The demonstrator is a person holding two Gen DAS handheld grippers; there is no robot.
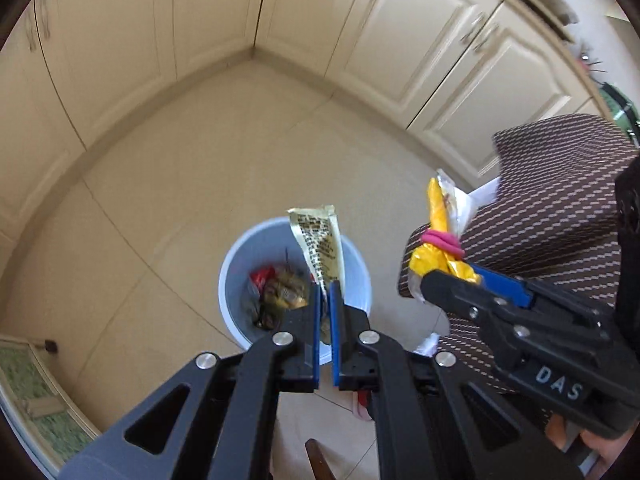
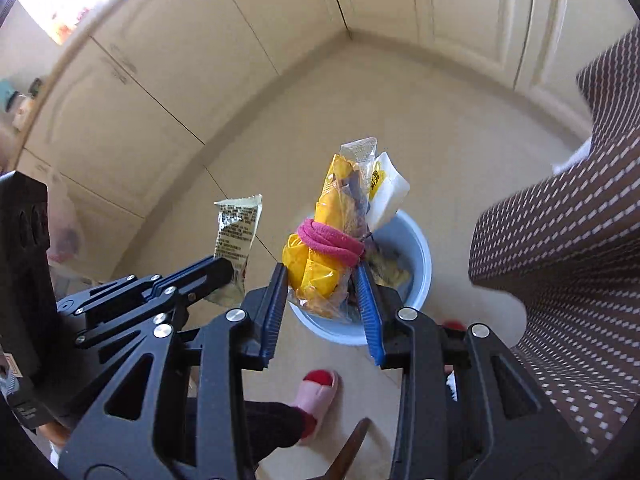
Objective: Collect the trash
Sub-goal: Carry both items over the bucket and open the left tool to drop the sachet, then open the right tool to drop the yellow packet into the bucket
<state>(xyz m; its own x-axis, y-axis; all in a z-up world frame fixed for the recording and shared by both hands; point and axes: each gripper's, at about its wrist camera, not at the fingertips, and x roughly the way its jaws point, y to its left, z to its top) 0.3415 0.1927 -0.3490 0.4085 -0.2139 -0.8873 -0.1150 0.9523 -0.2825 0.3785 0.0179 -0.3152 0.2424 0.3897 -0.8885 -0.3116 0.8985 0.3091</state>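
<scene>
Two wrappers hang above the blue bin (image 1: 236, 264): a printed sachet (image 1: 320, 248) pinched in the nearly closed left hand-held gripper (image 1: 326, 294), and a yellow bag bundle (image 2: 320, 256) clamped by the part-open right hand-held gripper (image 2: 322, 280). Earlier trash (image 1: 276, 292) lies inside; both pieces remain unreleased, apparently the final step.

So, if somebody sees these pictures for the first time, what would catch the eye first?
Probably the bright yellow plastic wrapper bundle tied with a pink band, clamped in the right gripper above the round pale blue trash bin. Next, the flat beige printed sachet pinched in the left gripper, also over the bin, which already holds wrappers.
</scene>
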